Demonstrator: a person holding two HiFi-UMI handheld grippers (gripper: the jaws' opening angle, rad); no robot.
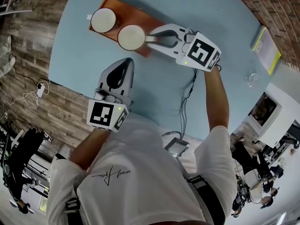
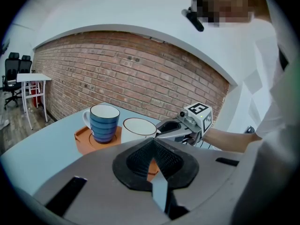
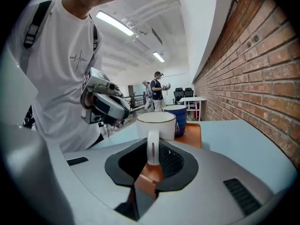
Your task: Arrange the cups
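Clamping white cup (image 1: 131, 37) handle, R tongs (image 1: 151, 36); blue cup (image 1: 103, 20) adj.

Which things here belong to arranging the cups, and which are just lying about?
Job in hand: white cup, its handle gripped by the right hand-held gripper; blue striped mug; orange tray under both.
Lying about: yellow booklet; small grey box with cables.

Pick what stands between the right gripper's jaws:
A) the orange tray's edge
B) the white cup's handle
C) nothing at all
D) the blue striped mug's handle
B: in the right gripper view, the handle of the white cup stands upright between the jaws of the right gripper.
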